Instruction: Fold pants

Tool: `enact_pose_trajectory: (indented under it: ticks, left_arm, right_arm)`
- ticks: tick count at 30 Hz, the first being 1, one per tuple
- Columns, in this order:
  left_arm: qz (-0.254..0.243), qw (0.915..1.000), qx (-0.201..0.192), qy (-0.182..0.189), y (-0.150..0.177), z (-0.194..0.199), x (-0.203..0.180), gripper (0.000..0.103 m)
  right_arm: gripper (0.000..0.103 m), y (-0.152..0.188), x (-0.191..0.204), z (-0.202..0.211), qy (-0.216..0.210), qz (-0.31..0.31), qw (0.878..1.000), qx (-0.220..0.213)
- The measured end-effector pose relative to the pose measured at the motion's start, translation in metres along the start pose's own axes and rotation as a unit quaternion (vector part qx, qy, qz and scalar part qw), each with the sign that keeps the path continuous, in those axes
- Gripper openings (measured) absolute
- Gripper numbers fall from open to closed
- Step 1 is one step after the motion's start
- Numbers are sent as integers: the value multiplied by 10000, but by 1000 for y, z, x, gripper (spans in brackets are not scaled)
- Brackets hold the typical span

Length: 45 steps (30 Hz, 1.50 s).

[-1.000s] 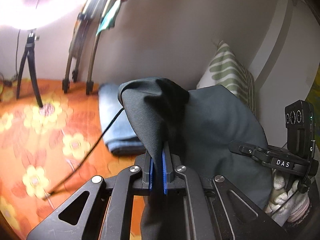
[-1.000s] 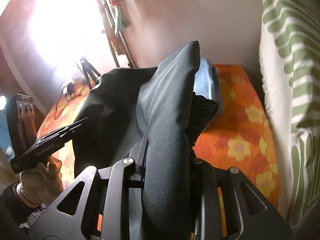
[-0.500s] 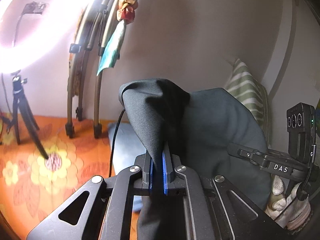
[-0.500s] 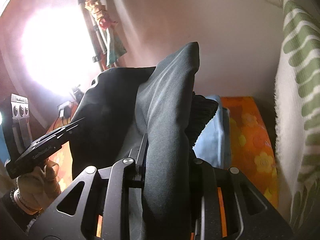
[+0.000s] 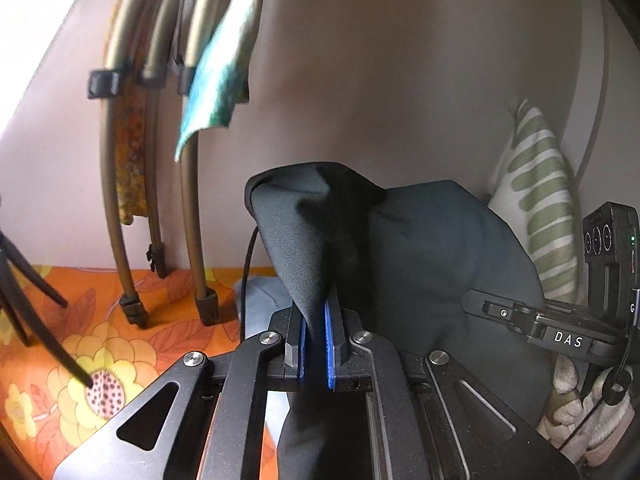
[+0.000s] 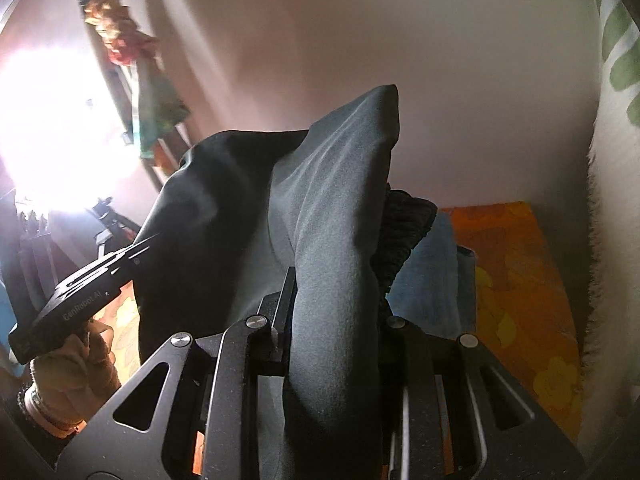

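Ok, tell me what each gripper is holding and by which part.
Both hold the dark pants. The left gripper pinches a thin fold of fabric near a corner; the right gripper clamps a thicker bunch beside the ribbed waistband.

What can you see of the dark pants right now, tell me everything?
The pants are dark grey-black, of smooth, matte, slightly stretchy-looking cloth, with a black ribbed band showing at one edge. They are bunched and lifted, not lying flat. The left tool pinches one fold between its blue pads; the right tool clamps a thicker bundle. The cloth drapes between the two tools and hangs below them, above the orange flowered cover and in front of a folded blue cloth.
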State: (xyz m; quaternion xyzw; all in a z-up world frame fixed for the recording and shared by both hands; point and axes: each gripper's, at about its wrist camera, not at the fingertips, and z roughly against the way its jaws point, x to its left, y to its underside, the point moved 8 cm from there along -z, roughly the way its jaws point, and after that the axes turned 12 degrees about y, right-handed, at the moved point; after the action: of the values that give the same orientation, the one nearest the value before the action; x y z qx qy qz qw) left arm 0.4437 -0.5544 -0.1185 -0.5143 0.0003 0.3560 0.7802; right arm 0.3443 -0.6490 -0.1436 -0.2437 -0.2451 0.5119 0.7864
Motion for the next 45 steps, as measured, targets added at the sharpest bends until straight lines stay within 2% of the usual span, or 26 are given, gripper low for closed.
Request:
enact_pose_trajectory:
  ticks: [7,10,13,14,16,21,26,34,36,41,45]
  left_arm:
    - [-23,9996,228,-158,18,-30,6,6]
    - [-152,9990,332,-268,24,-36,3,8]
    - [-214,9983,335,-426,21,-36,3,15]
    - [-246,9980,322,-486,19,-34,3,17]
    - [-273,9980,295,-482,16,-29,2,20]
    - [-269,9981,210,-512,12,-13,-1,21]
    - [-254,9986,195,-410,17,9,-10,21]
    - [-154,9995,163,-215,25,49,-18,22]
    - [-143,9997,137,-171,29,65,-23,31]
    - [-103,9999,131,-9,42,100,-37,32]
    - [-85,9999,114,92,53,122,-47,43]
  right_arm:
    - [26,6,-14,-36,196,159,9994,227]
    - [30,8,-18,-46,382,276,9983,335]
    - [37,8,-23,-49,605,324,9971,335]
    - [43,8,-28,-51,739,330,9962,318]
    - [45,6,-33,-47,892,289,9953,255]
    - [47,0,-47,-17,1073,198,9940,-27]
    - [47,7,-47,8,1134,345,9929,-102]
    - [47,36,-36,47,1195,367,9920,-175]
    - [48,44,-32,59,1230,343,9916,-202]
    - [57,63,-19,93,1250,263,9912,-341]
    - [61,81,-7,118,1257,187,9911,-407]
